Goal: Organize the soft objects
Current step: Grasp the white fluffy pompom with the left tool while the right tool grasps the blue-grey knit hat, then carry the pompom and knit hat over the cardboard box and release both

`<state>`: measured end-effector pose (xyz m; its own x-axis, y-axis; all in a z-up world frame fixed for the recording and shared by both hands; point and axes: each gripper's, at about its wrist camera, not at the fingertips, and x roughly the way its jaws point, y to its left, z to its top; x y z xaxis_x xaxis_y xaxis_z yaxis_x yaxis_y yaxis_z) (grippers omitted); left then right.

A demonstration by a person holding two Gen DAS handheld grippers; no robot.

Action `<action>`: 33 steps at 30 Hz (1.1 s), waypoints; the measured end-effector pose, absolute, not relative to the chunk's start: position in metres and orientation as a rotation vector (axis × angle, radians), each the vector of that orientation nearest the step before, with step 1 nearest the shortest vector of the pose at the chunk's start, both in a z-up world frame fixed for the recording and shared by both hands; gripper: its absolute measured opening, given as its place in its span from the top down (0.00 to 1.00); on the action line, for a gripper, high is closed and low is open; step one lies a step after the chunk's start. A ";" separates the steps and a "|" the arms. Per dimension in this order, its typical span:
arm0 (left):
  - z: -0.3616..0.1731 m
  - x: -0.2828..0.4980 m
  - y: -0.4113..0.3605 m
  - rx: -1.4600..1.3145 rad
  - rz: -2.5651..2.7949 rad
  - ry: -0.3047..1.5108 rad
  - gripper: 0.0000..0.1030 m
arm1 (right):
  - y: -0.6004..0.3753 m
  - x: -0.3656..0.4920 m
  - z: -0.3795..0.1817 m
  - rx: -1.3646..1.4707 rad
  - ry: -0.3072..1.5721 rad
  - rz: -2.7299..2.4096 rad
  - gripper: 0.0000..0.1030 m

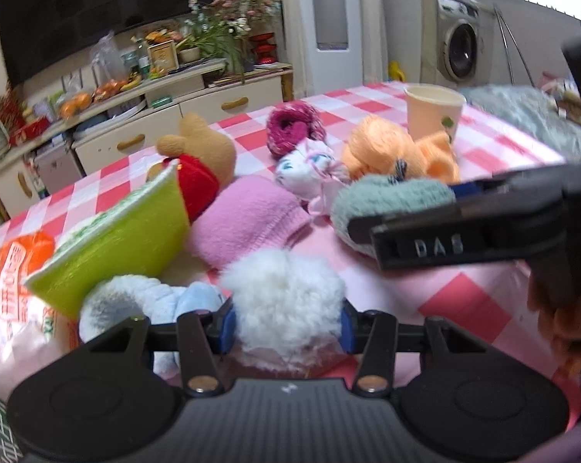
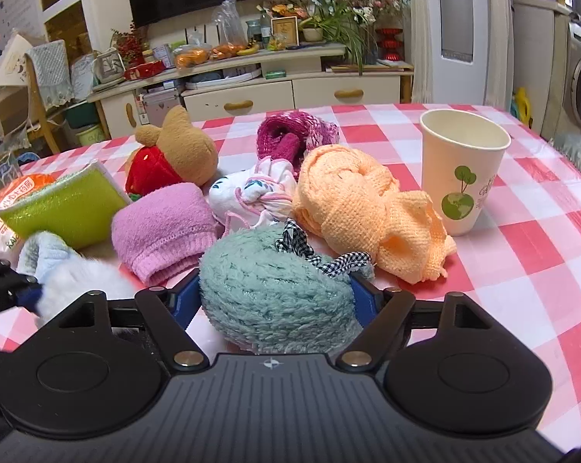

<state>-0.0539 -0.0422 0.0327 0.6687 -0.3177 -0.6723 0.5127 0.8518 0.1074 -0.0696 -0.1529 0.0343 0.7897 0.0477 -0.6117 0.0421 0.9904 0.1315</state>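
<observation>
Left wrist view had the left tool (image 1: 288, 322) pinching a white fluffy ball (image 1: 284, 301), its pads pressed into the fluff on both sides. Right tool (image 2: 273, 301) straddled a teal fuzzy bundle (image 2: 275, 293) low on the checked worktop (image 2: 521, 270), jaws wide, pads apparently just touching its sides. A firm squeeze at mid-body probably suited such squashy fluff, before any lift.
</observation>
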 end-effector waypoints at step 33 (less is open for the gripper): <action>0.100 -0.053 0.065 -0.182 -0.437 0.609 0.53 | -0.102 -0.084 0.069 0.241 0.592 0.123 0.10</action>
